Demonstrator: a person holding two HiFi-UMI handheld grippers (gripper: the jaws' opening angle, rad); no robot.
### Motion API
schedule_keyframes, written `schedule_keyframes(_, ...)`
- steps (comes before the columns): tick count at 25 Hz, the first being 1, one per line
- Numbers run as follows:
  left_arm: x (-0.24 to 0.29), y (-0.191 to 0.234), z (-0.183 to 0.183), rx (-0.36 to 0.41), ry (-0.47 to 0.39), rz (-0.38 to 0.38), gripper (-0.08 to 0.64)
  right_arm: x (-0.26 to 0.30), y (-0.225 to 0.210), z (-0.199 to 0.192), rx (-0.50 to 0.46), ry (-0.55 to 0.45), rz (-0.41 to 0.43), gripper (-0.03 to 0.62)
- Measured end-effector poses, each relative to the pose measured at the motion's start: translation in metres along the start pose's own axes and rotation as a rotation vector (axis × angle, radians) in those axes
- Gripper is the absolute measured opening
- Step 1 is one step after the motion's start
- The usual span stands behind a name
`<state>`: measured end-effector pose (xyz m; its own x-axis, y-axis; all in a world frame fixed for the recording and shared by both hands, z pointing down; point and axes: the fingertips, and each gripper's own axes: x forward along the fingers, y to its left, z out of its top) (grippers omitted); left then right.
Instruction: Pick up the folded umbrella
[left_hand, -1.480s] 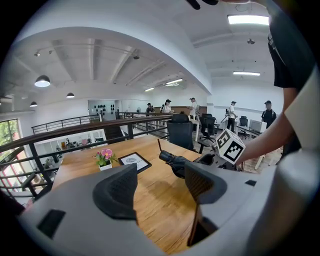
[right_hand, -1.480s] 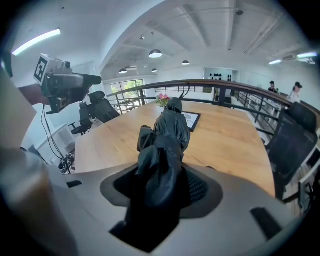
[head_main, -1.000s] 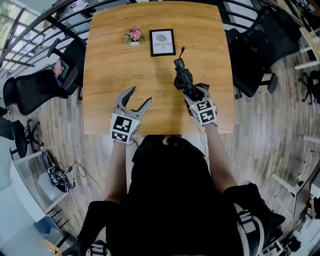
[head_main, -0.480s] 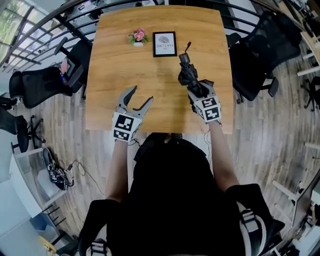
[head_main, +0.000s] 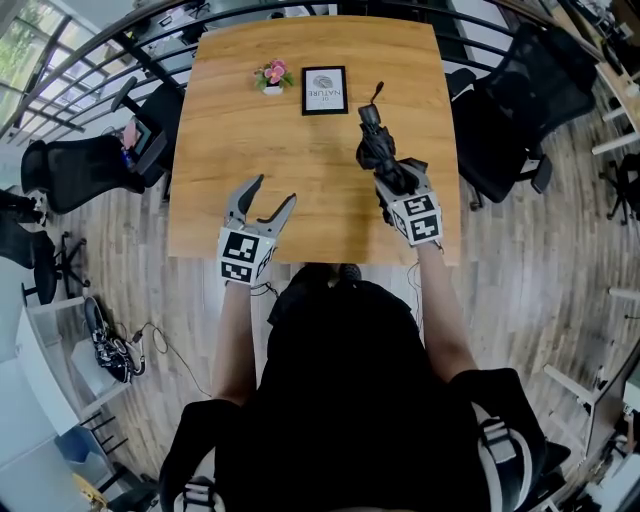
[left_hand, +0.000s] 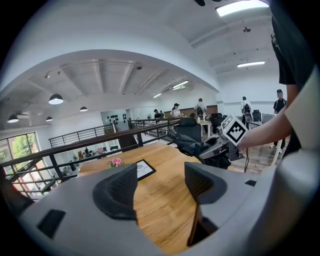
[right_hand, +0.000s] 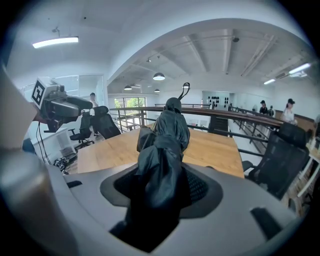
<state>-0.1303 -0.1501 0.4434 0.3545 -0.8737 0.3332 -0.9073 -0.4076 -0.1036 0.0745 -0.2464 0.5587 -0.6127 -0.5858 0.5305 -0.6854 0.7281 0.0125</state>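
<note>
The folded umbrella (head_main: 375, 145) is black, with a wrist loop at its far end. My right gripper (head_main: 392, 182) is shut on it and holds it above the wooden table (head_main: 300, 160), right of the middle. In the right gripper view the umbrella (right_hand: 165, 150) fills the space between the jaws and points away from me. My left gripper (head_main: 260, 200) hovers over the table's near left part, open, with nothing between its fingers. From the left gripper view the umbrella (left_hand: 192, 146) shows to the right, carried in the right gripper (left_hand: 212, 150).
A framed card (head_main: 325, 88) and a small pot of pink flowers (head_main: 270, 75) stand at the table's far side. Black office chairs (head_main: 505, 120) flank the table on both sides, and a railing (head_main: 120, 60) runs behind it. Several people stand far off.
My right gripper has lifted the umbrella up off the table and a little farther away. My left gripper has stayed open and drifted slightly left.
</note>
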Motion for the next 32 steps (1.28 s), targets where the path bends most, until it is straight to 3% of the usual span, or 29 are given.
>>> schedule_keyframes(32, -0.014, -0.013, 0.009, -0.002, -0.036, 0.055, 0.311, -0.013, -0.010, -0.005, -0.032, -0.010, -0.010, 0.232)
